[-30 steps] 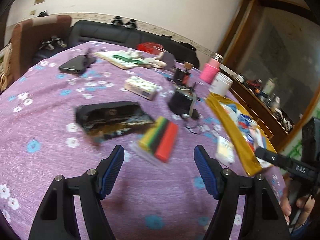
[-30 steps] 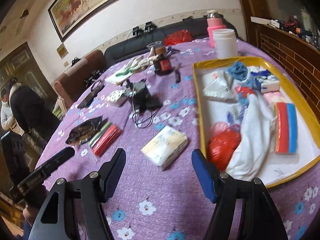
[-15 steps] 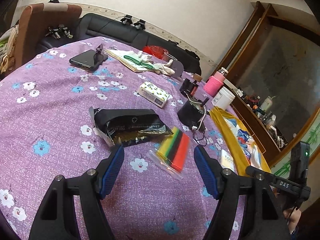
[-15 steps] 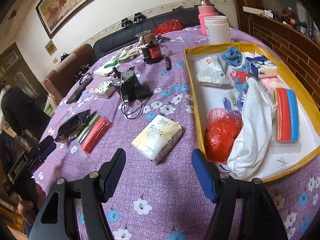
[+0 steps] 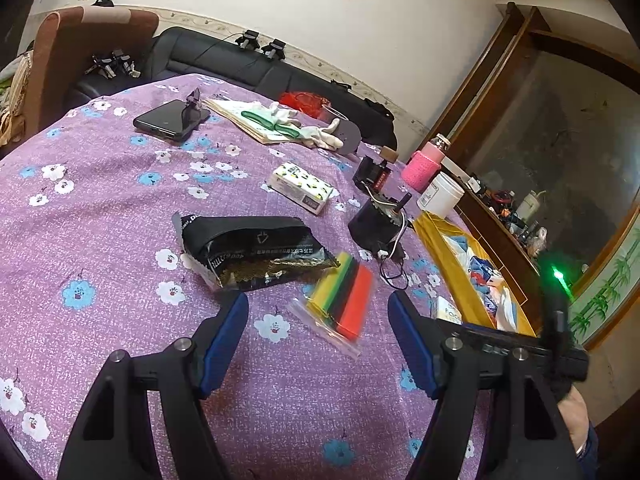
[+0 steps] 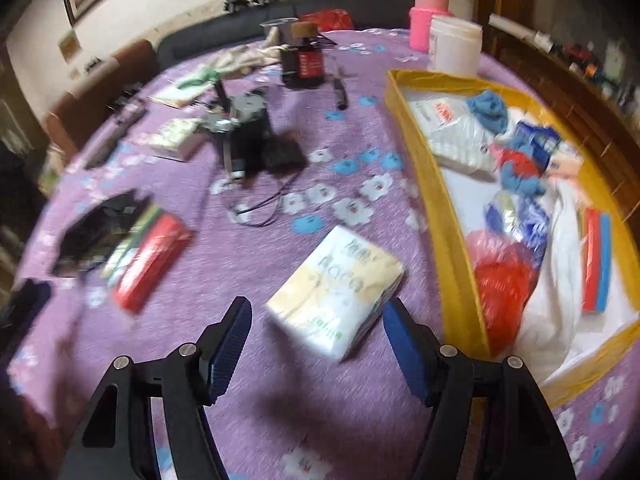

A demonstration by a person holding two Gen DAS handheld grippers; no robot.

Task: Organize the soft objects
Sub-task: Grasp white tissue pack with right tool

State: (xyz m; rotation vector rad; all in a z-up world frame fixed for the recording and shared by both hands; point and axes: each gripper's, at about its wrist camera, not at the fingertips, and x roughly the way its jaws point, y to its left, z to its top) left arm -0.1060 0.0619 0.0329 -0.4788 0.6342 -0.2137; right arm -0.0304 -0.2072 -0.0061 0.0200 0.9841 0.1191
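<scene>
A bagged stack of coloured sponge strips [image 5: 344,294] [image 6: 150,252] lies on the purple flowered cloth, just ahead of my left gripper [image 5: 318,334], which is open and empty. Beside the strips lies a black foil packet [image 5: 256,250]. A cream tissue pack [image 6: 338,294] lies right in front of my right gripper [image 6: 316,336], open with nothing between its blue pads. A yellow-rimmed tray [image 6: 452,240] [image 5: 444,256] on the right holds cloths, a red bag [image 6: 502,284] and a red-and-blue sponge [image 6: 596,264].
A small patterned tissue pack [image 5: 300,188], a black device with cable [image 6: 248,132], a phone [image 5: 170,120], papers with gloves [image 5: 280,124], a dark bottle [image 6: 304,58], a pink flask [image 6: 430,12] and a white jar [image 6: 454,44] lie further back. A sofa runs behind the table.
The right gripper has moved forward and tilted down, so the cream tissue pack now sits close between its fingertips. The left view has shifted slightly; the coloured strips lie nearer its centre.
</scene>
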